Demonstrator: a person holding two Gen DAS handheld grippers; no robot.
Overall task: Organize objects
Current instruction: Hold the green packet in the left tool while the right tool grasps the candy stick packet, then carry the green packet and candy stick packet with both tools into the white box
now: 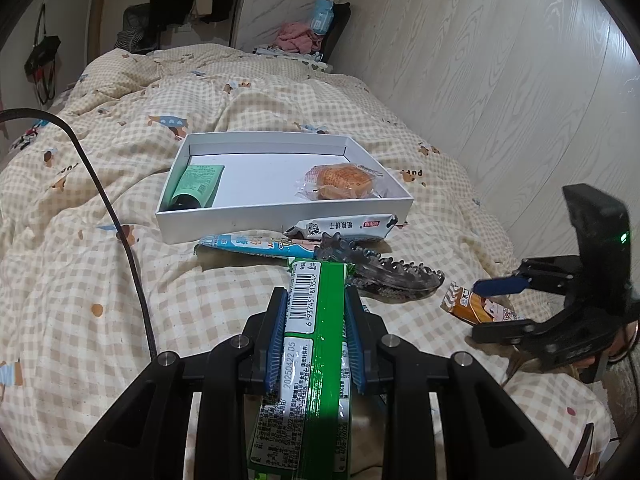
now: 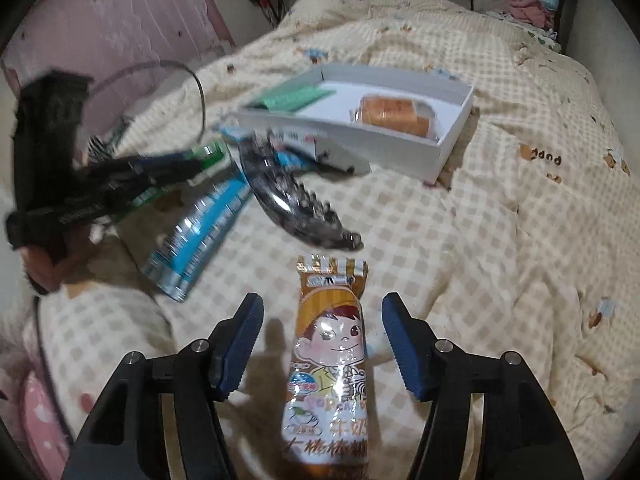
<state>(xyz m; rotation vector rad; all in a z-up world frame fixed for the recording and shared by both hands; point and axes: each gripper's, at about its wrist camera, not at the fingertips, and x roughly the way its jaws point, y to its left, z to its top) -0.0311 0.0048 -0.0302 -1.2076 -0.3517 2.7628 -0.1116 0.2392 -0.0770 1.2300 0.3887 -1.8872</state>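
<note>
While the left hand-held gripper (image 1: 316,320) clamps the green packet (image 1: 316,344) near the white box (image 1: 280,216) on the bed (image 1: 120,160), apparently for boxing, the right hand-held gripper (image 2: 322,344) gapes wide, straddling the orange snack packet (image 2: 332,360).

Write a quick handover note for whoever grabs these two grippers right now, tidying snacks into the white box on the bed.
Left gripper: shut on green packet, not yet boxed.
Right gripper: open, straddling orange candy packet, which lies on the quilt.
Done: green tube and wrapped cake inside white box.
Left: both packets, blue packet, white milk packet, dark hair claw.
</note>
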